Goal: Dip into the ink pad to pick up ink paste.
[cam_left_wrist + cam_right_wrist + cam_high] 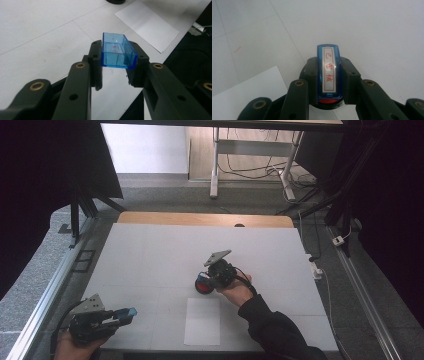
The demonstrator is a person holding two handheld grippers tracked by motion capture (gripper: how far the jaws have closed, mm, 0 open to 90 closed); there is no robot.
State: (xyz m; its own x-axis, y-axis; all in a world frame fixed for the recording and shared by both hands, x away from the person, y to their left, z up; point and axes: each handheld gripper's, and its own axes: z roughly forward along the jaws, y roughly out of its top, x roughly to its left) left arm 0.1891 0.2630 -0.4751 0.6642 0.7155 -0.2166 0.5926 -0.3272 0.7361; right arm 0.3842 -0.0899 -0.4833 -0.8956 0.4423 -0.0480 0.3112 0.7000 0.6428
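Note:
My left gripper [122,315] sits at the table's near left corner, shut on a clear blue plastic cap [117,51], an open box shape held off the surface. At the middle of the table my right gripper [209,279] is shut on a blue stamp [329,72] with a white label printed in red characters. The stamp points down onto a round black ink pad [203,285] with a red centre [329,102]. A white sheet of paper [202,321] lies just nearer than the pad.
The white table top [150,255] has a wooden far edge [200,218]. A metal rail [47,295] runs along its left side. Cables and a white plug [317,270] lie off its right edge. A dark sleeve [272,330] reaches in from the bottom.

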